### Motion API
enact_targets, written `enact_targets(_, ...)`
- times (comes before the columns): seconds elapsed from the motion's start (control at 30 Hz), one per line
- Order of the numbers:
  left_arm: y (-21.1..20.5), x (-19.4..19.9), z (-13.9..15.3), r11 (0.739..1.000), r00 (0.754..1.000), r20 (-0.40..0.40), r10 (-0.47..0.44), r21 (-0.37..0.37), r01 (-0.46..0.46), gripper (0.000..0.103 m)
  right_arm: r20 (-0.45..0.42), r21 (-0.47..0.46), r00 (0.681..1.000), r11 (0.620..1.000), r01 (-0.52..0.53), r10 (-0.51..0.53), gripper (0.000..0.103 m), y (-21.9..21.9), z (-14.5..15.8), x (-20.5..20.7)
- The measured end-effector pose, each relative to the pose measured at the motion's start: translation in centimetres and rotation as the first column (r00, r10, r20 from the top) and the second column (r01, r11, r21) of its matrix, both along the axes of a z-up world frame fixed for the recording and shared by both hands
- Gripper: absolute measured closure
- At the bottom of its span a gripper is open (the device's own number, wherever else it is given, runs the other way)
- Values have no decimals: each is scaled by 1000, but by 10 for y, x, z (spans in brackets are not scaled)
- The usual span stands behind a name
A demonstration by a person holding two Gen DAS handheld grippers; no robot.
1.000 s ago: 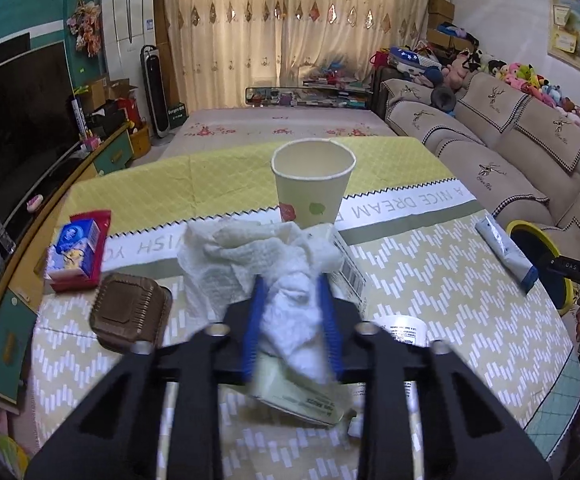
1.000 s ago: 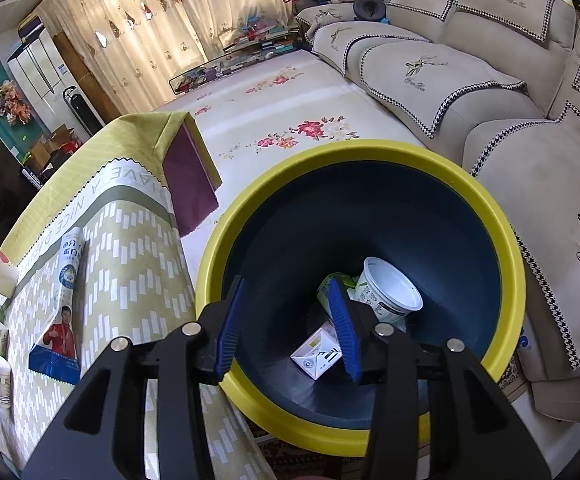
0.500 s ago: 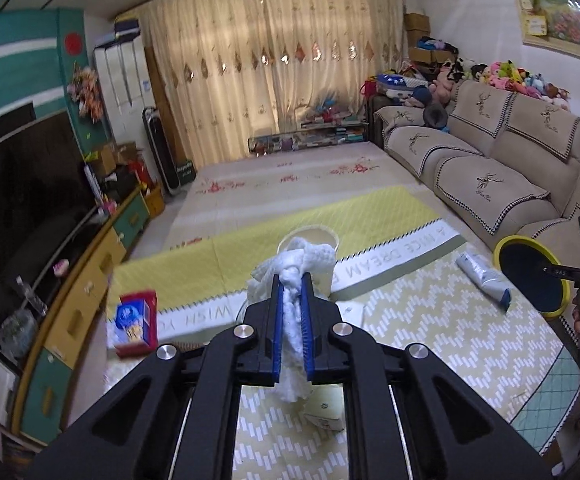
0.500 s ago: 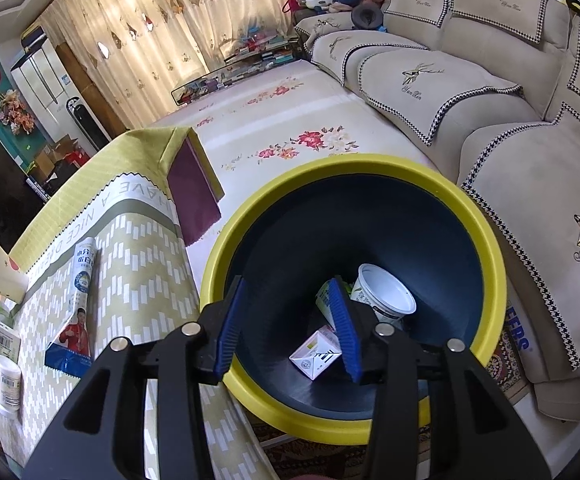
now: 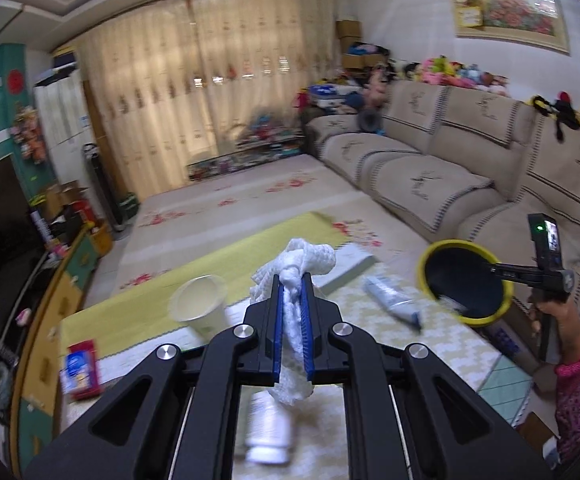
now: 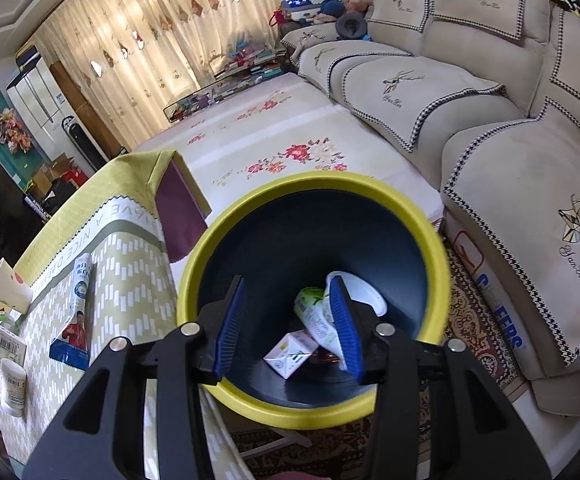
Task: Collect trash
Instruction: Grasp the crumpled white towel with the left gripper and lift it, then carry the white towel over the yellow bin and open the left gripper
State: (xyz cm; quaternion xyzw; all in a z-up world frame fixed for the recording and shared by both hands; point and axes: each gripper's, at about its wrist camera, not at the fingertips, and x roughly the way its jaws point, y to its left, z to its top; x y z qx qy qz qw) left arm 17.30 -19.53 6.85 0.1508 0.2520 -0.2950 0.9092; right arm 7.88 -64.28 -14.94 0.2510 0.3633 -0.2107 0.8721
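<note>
My left gripper (image 5: 292, 280) is shut on a crumpled white paper towel (image 5: 297, 264), lifted above the table. Below it stand a paper cup (image 5: 200, 308), a white bottle (image 5: 268, 432) and a tube (image 5: 389, 300). The yellow-rimmed dark bin (image 5: 465, 280) sits beyond the table's right edge. My right gripper (image 6: 290, 312) hangs open over that bin (image 6: 218, 256) with nothing between its fingers. Inside the bin lie a small carton (image 6: 290, 356), a green-white wrapper (image 6: 315, 316) and a white tub (image 6: 363, 296).
The table wears a yellow-green patterned cloth (image 6: 126, 280). On it lie the tube (image 6: 78, 312), the white bottle (image 6: 12, 384), a labelled pack (image 6: 4, 348) and a red-blue packet (image 5: 82, 368). A beige sofa (image 6: 509, 160) runs along the right. A person's hand (image 5: 561, 312) holds the right gripper.
My left gripper closed on the paper towel and lifted it off the table, swinging right toward the bin. The right gripper drew back slightly above the bin, still open.
</note>
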Motion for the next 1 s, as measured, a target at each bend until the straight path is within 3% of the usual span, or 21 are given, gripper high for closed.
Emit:
enact_targets(0.23, -89, -6, -5, 987, 985, -45, -164, -13, 163, 94, 3, 2, 1000, 1000, 30, -30, 61, -19, 0, -22)
enact_targets(0.5, -207, -11, -11, 945, 942, -86, -325, -15, 325, 94, -21, -2, 999, 999, 43, -43, 61, -35, -6, -40)
enact_targets(0.73, -308, -12, -58, 918, 912, -148, -383, 51, 394, 94, -23, 5, 998, 998, 63, -63, 61, -52, -9, -53)
enact_targets(1.0, -381, -6, -116, 901, 899, -220, -379, 135, 413, 93, -15, 16, 996, 996, 86, -86, 56, -66, -12, -64)
